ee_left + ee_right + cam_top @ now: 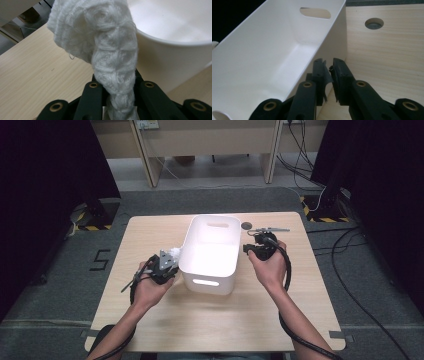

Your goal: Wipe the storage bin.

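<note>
A pale wood-grain tabletop with rounded corners stands on grey carpet. At its middle sits a white plastic bin, rectangular with rounded corners, smooth glossy walls and an oval handle slot in each short end. A small round hole in the tabletop lies just beyond the bin's far right corner.

At the bin's left wall, the left gripper is clamped tight on a white knitted cloth, soft and nubbly with a raised woven pattern. The cloth rises from between the black jaws and hangs bunched just outside the bin's rim, near its front left side. How far the cloth extends below the jaws is hidden.

At the bin's right wall, the right gripper has its jaws a small way apart, straddling the thin rim of the bin. The pads stand close on either side of the wall; whether they press it is hard to make out.
</note>
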Demonstrator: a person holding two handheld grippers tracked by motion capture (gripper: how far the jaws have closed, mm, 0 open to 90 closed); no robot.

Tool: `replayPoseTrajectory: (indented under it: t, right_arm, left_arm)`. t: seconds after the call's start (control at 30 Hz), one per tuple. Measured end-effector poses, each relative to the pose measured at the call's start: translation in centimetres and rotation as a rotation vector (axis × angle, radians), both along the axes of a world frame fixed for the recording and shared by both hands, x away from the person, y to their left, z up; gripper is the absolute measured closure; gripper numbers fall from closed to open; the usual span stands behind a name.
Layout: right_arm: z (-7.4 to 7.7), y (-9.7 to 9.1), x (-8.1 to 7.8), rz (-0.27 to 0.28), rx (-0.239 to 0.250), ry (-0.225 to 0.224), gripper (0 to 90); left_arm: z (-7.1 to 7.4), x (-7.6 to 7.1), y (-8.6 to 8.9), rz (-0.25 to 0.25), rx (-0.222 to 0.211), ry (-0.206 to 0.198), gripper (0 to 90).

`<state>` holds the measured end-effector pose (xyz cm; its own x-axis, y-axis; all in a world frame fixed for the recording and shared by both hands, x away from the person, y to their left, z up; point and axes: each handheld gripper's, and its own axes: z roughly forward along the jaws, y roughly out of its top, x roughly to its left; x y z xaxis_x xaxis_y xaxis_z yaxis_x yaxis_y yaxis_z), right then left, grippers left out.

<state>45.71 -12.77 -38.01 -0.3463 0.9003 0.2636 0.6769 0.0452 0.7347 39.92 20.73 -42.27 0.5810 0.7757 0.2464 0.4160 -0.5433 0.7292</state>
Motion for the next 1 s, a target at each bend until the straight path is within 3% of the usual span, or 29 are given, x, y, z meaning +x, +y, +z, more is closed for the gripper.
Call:
replayPoseTrajectory:
  t: [0.23, 0.37, 0.7, 0.9, 1.0]
  right_arm:
    - [0.8, 0.5, -0.7, 0.012, 0.023, -0.019, 74.7]
    - [0.5, 1.1, -0.6, 0.019, 0.027, -0.004, 71.8]
    - [0.0, 1.5, -0.7, 0.02, -0.002, 0.024, 69.8]
    - [-0.1, 2.1, -1.3, 0.006, -0.067, 0.026, 73.9]
    - [-0.6, 2.4, -1.0, -0.007, -0.068, 0.035, 74.4]
  left_arm:
    - [0.4, -2.0, -0.2, -0.028, 0.009, -0.001, 78.8]
    - [0.3, -2.8, -0.8, -0.056, 0.004, 0.002, 78.8]
    - [0.2, -2.9, -1.7, -0.096, -0.004, 0.01, 78.7]
    - [0.2, -2.7, -2.3, -0.089, -0.01, 0.008, 78.6]
    - [0.2, -2.3, -2.4, -0.085, -0.01, 0.008, 78.7]
